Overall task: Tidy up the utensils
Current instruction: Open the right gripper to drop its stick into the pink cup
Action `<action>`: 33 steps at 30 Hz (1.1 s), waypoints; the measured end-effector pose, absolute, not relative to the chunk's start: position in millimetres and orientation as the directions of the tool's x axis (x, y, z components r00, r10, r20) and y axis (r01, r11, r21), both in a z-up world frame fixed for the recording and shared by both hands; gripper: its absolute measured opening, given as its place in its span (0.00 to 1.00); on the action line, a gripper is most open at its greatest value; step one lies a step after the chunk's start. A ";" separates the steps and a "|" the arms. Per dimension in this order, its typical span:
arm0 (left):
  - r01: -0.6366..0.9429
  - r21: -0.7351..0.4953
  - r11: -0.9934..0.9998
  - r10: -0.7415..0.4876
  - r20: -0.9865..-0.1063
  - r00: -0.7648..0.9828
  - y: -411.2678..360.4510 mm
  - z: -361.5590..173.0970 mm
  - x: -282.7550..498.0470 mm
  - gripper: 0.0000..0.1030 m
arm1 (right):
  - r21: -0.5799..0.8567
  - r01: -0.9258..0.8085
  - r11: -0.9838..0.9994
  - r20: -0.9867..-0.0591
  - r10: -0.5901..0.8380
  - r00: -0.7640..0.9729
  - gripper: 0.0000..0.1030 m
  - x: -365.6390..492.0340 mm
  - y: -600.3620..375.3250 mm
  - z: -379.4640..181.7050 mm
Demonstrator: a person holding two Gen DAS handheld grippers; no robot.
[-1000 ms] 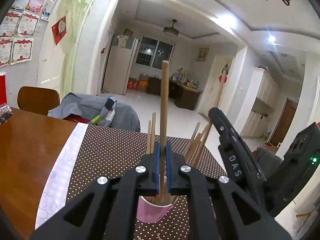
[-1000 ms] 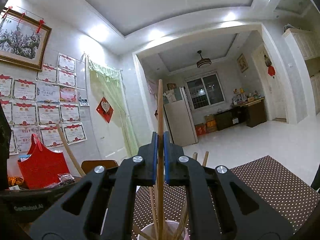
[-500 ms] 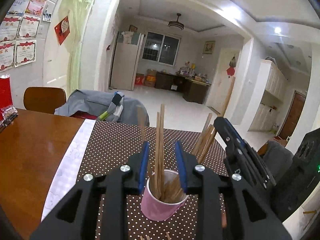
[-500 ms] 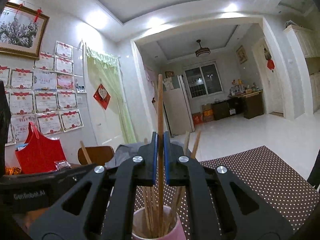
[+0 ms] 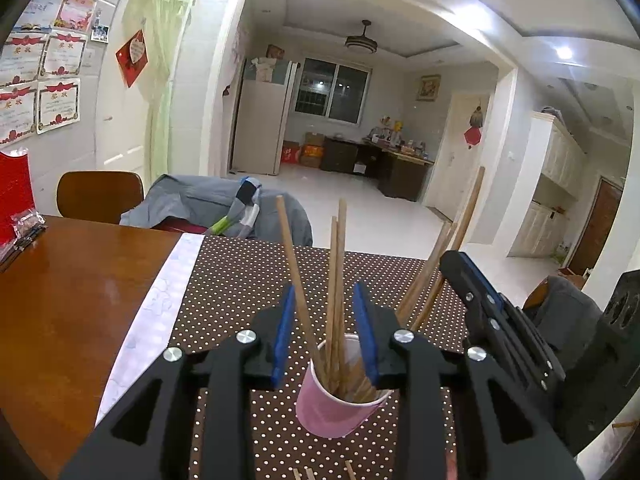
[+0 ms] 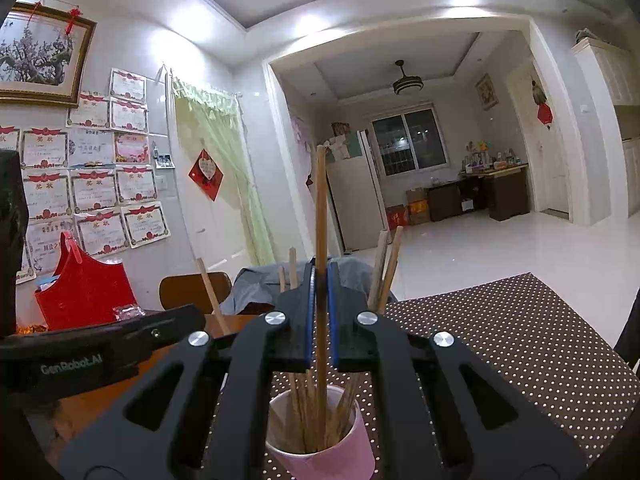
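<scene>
A pink cup stands on the brown dotted placemat and holds several wooden chopsticks. My left gripper is open above the cup, its blue pads on either side of the chopsticks, touching none that I can see. My right gripper is shut on one upright wooden chopstick whose lower end is inside the pink cup. The right gripper also shows at the right of the left wrist view.
A brown wooden table lies under a white patterned runner. A chair with grey clothes stands behind. A red bag stands at the table's far left. Loose chopstick ends lie near the cup.
My left gripper opened and let go of its chopstick, which now stands in the cup. My right gripper lowered its chopstick into the cup, still shut on it.
</scene>
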State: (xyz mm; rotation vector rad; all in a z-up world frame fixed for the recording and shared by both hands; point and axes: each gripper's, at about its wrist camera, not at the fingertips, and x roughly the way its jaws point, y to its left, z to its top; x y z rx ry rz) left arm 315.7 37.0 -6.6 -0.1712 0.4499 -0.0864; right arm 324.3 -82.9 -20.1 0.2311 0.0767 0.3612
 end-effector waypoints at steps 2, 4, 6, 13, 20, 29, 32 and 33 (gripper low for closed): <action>0.043 -0.183 0.982 -0.119 -0.425 0.898 37.0 -6.3 314.9 0.29 | 0.233 -0.345 0.909 -0.040 0.363 0.931 0.06 323.8 -82.2 -20.6; 0.038 -0.180 0.983 -0.112 -0.423 0.899 37.5 -5.9 314.6 0.29 | 0.230 -0.347 0.909 -0.047 0.367 0.929 0.06 323.7 -80.2 -20.7; 0.033 -0.173 0.984 -0.104 -0.422 0.901 37.9 -6.0 314.1 0.30 | 0.230 -0.349 0.909 -0.055 0.370 0.928 0.07 324.1 -78.8 -21.2; 0.021 -0.162 0.986 -0.089 -0.420 0.903 41.2 -5.2 316.0 0.32 | 0.240 -0.338 0.910 -0.084 0.367 0.926 0.07 326.1 -78.3 -19.7; 0.017 -0.161 0.987 -0.085 -0.424 0.902 42.1 -5.6 316.6 0.32 | 0.252 -0.334 0.908 -0.084 0.365 0.927 0.32 325.9 -81.7 -17.1; 0.007 -0.157 0.987 -0.074 -0.422 0.904 45.7 -5.0 317.1 0.33 | 0.240 -0.336 0.911 -0.058 0.359 0.932 0.42 319.3 -82.4 -13.0; 0.005 -0.155 0.988 -0.071 -0.423 0.903 46.9 -5.4 317.8 0.33 | 0.238 -0.338 0.911 -0.053 0.359 0.932 0.42 318.1 -82.3 -12.4; 0.005 -0.153 0.988 -0.070 -0.423 0.903 46.9 -5.5 317.8 0.33 | 0.238 -0.338 0.911 -0.052 0.360 0.932 0.42 317.7 -82.7 -12.2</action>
